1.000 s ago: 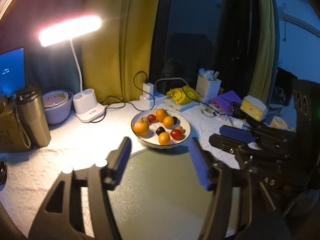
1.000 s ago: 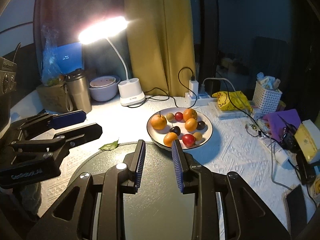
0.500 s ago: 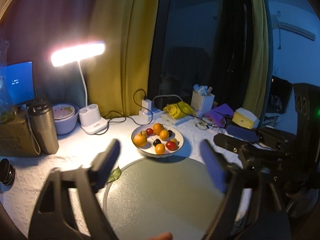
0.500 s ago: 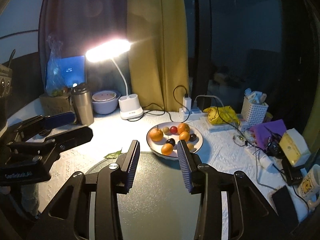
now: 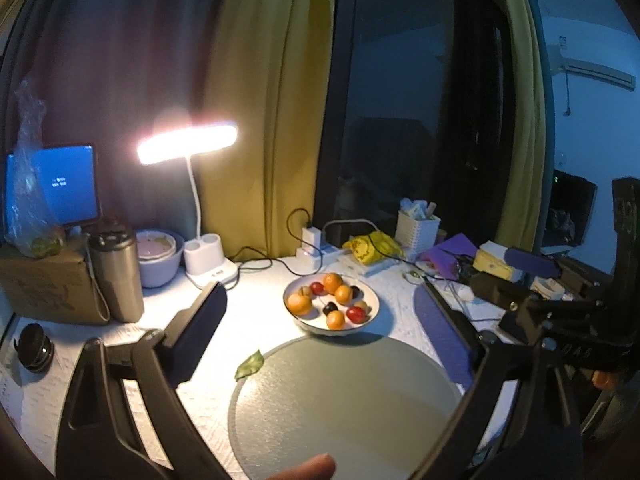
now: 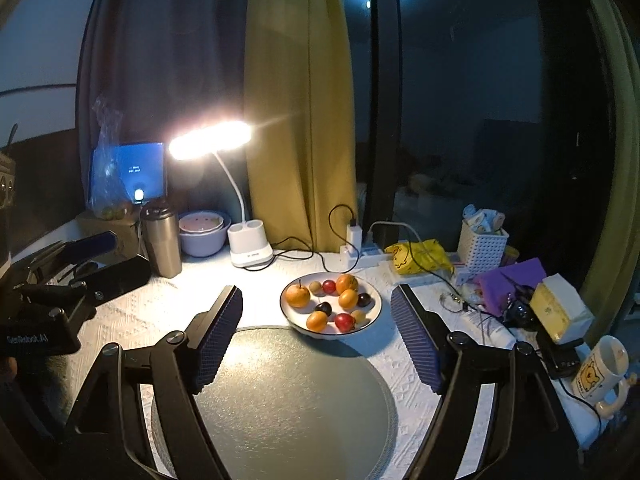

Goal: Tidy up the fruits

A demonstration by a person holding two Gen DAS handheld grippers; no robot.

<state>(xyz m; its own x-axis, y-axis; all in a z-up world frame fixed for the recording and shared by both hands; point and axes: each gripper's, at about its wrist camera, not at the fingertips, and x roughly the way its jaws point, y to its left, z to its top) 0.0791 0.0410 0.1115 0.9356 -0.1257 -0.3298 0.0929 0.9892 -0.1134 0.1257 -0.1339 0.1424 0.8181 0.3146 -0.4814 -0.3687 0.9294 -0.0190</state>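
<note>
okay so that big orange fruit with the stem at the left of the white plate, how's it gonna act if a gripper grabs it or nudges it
The big orange fruit looks round and smooth, so it would probably roll if nudged, likely into the small fruits touching it on the white plate. Its glossy skin may slip between flat pads. It seems firm, but squeezing hard could bruise it.

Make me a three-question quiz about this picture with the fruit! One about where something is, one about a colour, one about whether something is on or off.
1. Where is the white plate of fruit?
A. Just behind the round grey mat
B. On the cardboard box
C. Inside the white basket

2. What colour is the curtain behind the lamp?
A. Red
B. Yellow
C. White

3. What is the desk lamp doing?
A. Switched off
B. Lying on its side
C. Switched on

Answers: 1 A, the plate sits at the mat's far edge. 2 B, the curtain hangs mustard yellow. 3 C, its head glows brightly.
</note>
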